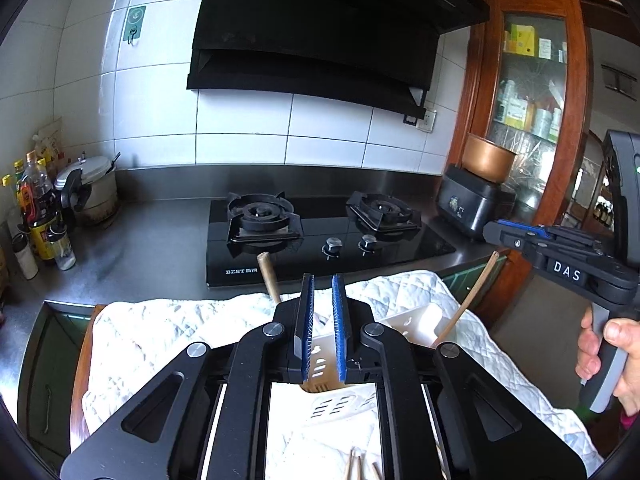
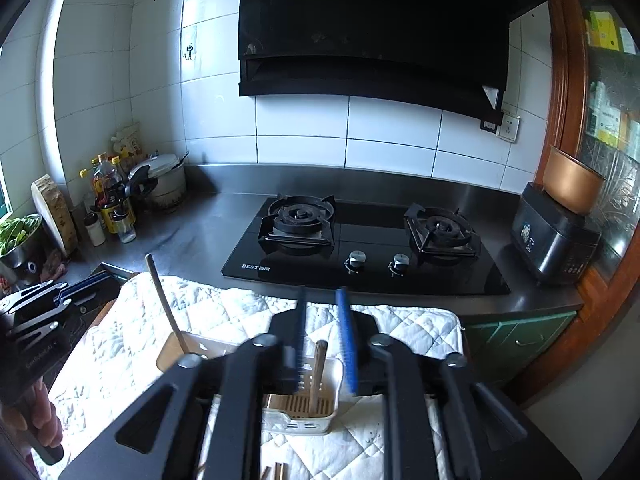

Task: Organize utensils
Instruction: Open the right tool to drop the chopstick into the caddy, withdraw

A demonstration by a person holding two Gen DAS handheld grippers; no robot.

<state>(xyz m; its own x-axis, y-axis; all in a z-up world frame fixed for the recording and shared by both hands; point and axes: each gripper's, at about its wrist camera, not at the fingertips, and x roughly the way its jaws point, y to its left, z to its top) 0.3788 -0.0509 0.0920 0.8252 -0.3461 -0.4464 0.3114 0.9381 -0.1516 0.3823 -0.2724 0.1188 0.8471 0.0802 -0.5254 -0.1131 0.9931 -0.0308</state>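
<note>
A white slotted utensil holder (image 2: 304,408) sits on a white quilted cloth (image 2: 400,328) spread over the bench (image 2: 188,236) in front of a black 2-burner stove (image 2: 368,248). The right claw (image 2: 324,340) hangs over the holder with its blue pads apart, and between them, touching neither, a wooden stick (image 2: 318,372) stands upright in the holder's compartment. The left claw (image 1: 323,328) has its blue pads nearly together with nothing gripped, just above the holder's slotted wall, while a thin chopstick (image 1: 468,300) leans out of the holder's other end.
</note>
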